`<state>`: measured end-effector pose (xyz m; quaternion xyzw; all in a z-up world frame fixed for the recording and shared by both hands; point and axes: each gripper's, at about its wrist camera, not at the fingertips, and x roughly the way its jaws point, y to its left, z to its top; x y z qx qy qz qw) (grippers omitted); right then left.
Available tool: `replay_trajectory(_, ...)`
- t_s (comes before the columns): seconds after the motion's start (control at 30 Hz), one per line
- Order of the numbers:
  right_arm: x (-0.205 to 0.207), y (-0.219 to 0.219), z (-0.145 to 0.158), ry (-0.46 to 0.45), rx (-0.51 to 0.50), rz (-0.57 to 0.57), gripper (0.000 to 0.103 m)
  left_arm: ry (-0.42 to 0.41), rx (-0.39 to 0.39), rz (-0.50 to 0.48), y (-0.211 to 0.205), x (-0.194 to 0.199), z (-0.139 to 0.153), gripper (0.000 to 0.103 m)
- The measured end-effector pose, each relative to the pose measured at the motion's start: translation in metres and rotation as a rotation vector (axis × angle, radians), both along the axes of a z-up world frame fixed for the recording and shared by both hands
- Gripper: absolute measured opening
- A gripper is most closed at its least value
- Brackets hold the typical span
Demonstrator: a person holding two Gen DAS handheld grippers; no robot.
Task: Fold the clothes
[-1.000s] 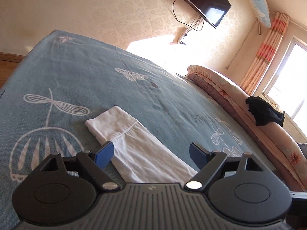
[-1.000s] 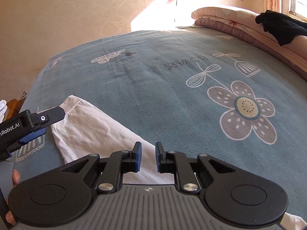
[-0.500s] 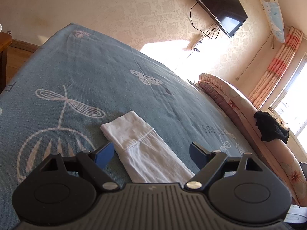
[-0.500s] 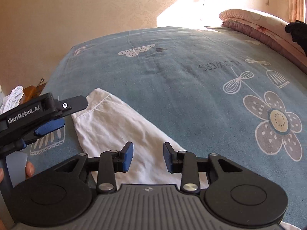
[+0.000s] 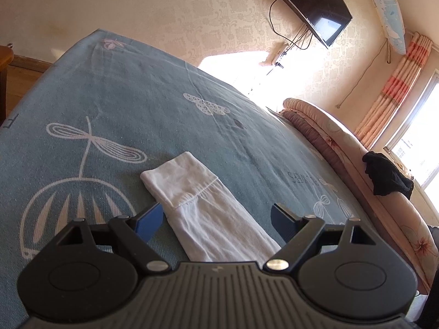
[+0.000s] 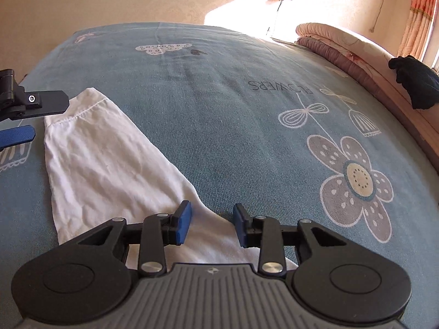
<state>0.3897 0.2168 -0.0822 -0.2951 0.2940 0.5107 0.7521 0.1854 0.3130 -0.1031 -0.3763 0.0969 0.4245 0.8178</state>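
Blue floral bed (image 6: 247, 115), white garment (image 6: 104, 164), folded quilt (image 6: 343, 41)

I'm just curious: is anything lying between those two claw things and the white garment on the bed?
Nothing visible. The white garment lies bare on the blue bedspread, directly beneath the open left gripper and right gripper.

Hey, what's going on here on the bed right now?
A person holds two grippers over a white garment lying flat on the blue bedspread. The left gripper is open wide, straddling the cuffed sleeve end. The right gripper is open too, above the wider part. Neither grips the cloth.
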Motion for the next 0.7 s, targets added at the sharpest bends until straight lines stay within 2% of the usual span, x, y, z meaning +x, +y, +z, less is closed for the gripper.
replay_trajectory(0.03,0.0,0.001,0.001,0.008,-0.005,0.0,0.031,0.002,-0.001,-0.002,0.0,0.0,0.0,0.086)
replay_trajectory(0.07,-0.002,0.002,0.001,0.016,-0.006,0.001,0.019,0.002,-0.001,-0.003,0.0,0.001,0.0,0.086)
replay_trajectory(0.1,-0.006,0.004,0.002,0.002,-0.008,0.009,0.014,0.002,-0.002,-0.003,0.0,0.0,0.0,0.086)
replay_trajectory(0.13,-0.012,0.006,0.001,-0.047,-0.013,0.011,0.006,0.0,0.0,-0.002,0.0,0.0,0.0,0.086)
replay_trajectory(0.17,-0.017,0.009,-0.001,-0.109,-0.019,0.008,0.005,-0.003,0.003,-0.001,-0.001,0.0,0.0,0.086)
replay_trajectory(0.23,-0.013,0.013,-0.001,-0.139,-0.005,-0.058,0.004,-0.003,0.014,0.001,-0.002,0.0,0.001,0.086)
replay_trajectory(0.33,-0.004,0.014,0.004,-0.135,0.033,-0.152,0.012,0.006,0.022,-0.008,-0.003,0.001,0.002,0.086)
replay_trajectory(0.4,-0.004,0.005,0.015,-0.087,0.075,-0.145,0.014,0.002,0.016,-0.006,-0.002,0.001,0.002,0.086)
replay_trajectory(0.5,-0.012,-0.007,0.025,-0.003,0.074,-0.108,0.019,0.0,0.011,0.009,0.0,-0.001,0.001,0.086)
replay_trajectory(0.6,-0.02,-0.011,0.021,0.134,0.059,-0.058,0.024,-0.002,0.009,0.029,0.001,-0.004,0.001,0.086)
replay_trajectory(0.7,-0.024,0.002,0.012,0.142,0.057,-0.064,0.025,0.001,0.009,0.033,0.001,-0.004,0.001,0.086)
